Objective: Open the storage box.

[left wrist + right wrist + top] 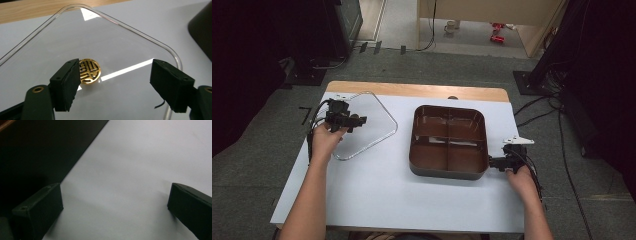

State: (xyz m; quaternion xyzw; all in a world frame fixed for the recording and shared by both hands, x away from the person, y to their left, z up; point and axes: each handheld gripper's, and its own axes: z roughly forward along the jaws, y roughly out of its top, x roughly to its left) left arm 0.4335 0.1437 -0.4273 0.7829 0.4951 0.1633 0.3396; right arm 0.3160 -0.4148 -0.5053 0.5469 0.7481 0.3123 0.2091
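Lid: clear lid [362, 125] with rounded corners, lying flat on the white surface [377, 195] near its far left corner, turned so one corner points toward the far edge
Lid mark: round gold emblem [88, 71] at the lid's middle, seen in the left gripper view just beside the left-hand pad
Left gripper: left gripper [346, 120] held in the left hand [326, 140] over the lid's left part, jaws pointing toward the tray
Left gripper jaws: apart, pads standing above the clear plastic with nothing pinched between them
Tray: brown tray [448, 141] split into compartments, right of the lid and apart from it, toward the surface's right half
Right gripper: right gripper [507, 161] in the right hand [522, 181], close to the right edge of the surface, just beside the tray's near right corner
Right gripper jaws: wide apart over bare white surface, the tray's dark wall [37, 152] just beyond the left-hand pad; whether that pad touches the wall cannot be told
Table: wooden edge [412, 91] shows along the far side of the white surface
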